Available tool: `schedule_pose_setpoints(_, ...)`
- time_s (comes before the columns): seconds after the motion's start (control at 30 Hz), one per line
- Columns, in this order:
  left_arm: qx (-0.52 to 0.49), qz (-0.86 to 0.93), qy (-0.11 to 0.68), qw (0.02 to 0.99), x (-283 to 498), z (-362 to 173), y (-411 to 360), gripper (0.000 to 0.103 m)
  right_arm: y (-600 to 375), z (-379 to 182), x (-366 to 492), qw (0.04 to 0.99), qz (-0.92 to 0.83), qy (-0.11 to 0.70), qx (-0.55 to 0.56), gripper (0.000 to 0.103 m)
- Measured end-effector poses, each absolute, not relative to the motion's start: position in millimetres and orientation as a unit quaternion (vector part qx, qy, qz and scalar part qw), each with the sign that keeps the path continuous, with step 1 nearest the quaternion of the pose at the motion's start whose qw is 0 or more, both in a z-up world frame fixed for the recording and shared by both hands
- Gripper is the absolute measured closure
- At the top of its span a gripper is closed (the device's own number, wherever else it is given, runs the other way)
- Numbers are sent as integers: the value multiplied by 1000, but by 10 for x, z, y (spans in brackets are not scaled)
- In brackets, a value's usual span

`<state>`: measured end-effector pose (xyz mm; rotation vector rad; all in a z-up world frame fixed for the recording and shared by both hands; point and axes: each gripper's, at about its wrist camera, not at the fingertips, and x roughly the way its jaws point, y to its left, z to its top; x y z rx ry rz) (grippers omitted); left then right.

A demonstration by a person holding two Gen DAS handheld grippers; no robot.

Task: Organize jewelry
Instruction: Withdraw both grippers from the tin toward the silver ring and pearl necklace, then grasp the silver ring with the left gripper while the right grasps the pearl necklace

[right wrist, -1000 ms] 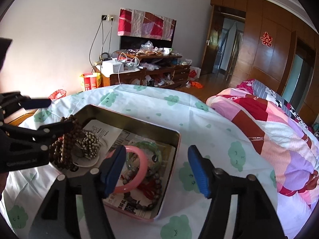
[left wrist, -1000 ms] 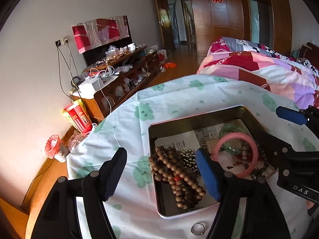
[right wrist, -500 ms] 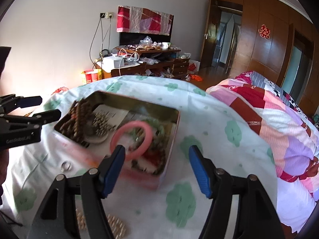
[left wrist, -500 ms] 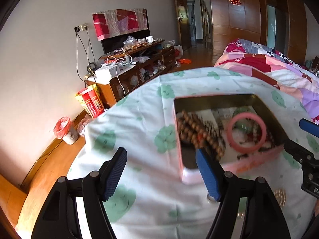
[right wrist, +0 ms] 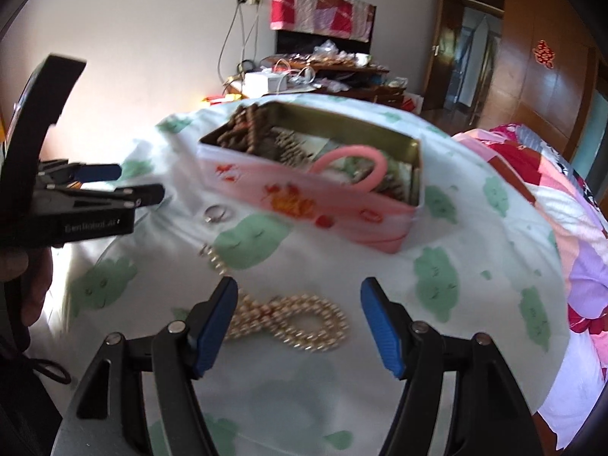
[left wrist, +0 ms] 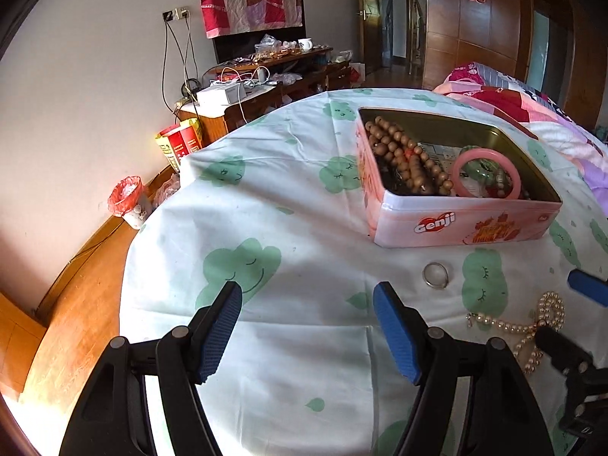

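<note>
A pink tin box [left wrist: 456,224] [right wrist: 304,197] stands on the cloth-covered table and holds brown wooden beads [left wrist: 402,159], a pink bangle [left wrist: 486,173] [right wrist: 353,163] and a green bangle. A silver ring [left wrist: 436,274] [right wrist: 216,213] lies on the cloth in front of the box. A pearl necklace [left wrist: 532,326] [right wrist: 288,315] lies nearer, just ahead of my right gripper [right wrist: 298,323], which is open and empty above it. My left gripper [left wrist: 307,326] is open and empty over bare cloth, left of the ring.
The round table has a white cloth with green cloud prints [left wrist: 243,262]. A bed with a pink quilt [right wrist: 551,190] is on the right. A cluttered wooden TV cabinet [left wrist: 266,87], a red carton [left wrist: 178,144] and a small bin [left wrist: 127,201] stand by the wall.
Both grippers have pulled back from over the box toward the table's near edge. The ring and pearl necklace have come into view in front of the box.
</note>
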<state>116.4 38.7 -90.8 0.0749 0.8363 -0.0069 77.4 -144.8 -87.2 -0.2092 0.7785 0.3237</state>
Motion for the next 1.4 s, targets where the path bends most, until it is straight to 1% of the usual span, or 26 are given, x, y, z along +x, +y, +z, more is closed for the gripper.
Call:
schedule_pose_setpoints(0.2,33,-16,406,913,1147,-912,343,31,-1553,-973,835,902,142,396,-98,34)
schedule_pose_setpoints(0.43,56,-50,403,912,1186,-910,62,31,-1831,-951,929,910,92,397,-83,34)
schedule_pose_setpoints(0.5,58,-61,403,911,1210,-912,-17,31,-1869,-944,938,911,86,394,-82,35)
schedule_pose_setpoints(0.53,59,-66,404,910,1225,-917,-59,31,-1882,-943,946,912,83,394,-82,38)
schedule_pose_setpoints(0.57,60,-71,405,910,1243,-922,-101,31,-1895,-941,950,913,80,393,-82,39)
schedule_pose_setpoints(0.73,74,-87,420,900,1325,-996,-266,32,-1905,-950,944,915,81,387,-77,39)
schedule_pose_setpoints(0.8,71,-95,428,896,1358,-1014,-264,56,-1892,-949,930,916,82,384,-80,40)
schedule_pose_setpoints(0.87,67,-103,429,895,1357,-1022,-265,58,-1889,-951,928,917,85,383,-79,41)
schedule_pose_setpoints(0.93,59,-114,430,893,1365,-1022,-262,63,-1894,-957,936,917,85,382,-80,41)
schedule_pose_setpoints(0.97,59,-120,429,893,1357,-1021,-266,71,-1890,-957,935,917,86,382,-80,41)
schedule_pose_setpoints(1.0,62,-124,427,894,1337,-1021,-280,84,-1890,-957,934,917,87,382,-81,42)
schedule_pose_setpoints(1.13,65,-137,421,894,1277,-1021,-310,85,-1886,-959,926,914,110,384,-66,60)
schedule_pose_setpoints(1.17,63,-138,421,894,1273,-1019,-302,86,-1872,-957,916,915,114,382,-68,67)
schedule_pose_setpoints(1.2,64,-138,420,895,1264,-1016,-295,88,-1858,-955,909,914,119,381,-69,69)
schedule_pose_setpoints(1.23,62,-141,416,896,1250,-1002,-293,95,-1841,-956,900,914,122,379,-71,74)
schedule_pose_setpoints(1.27,61,-147,413,897,1241,-977,-290,101,-1833,-956,897,915,124,378,-71,77)
schedule_pose_setpoints(1.4,68,-143,414,896,1240,-988,-286,103,-1827,-959,893,915,129,376,-68,82)
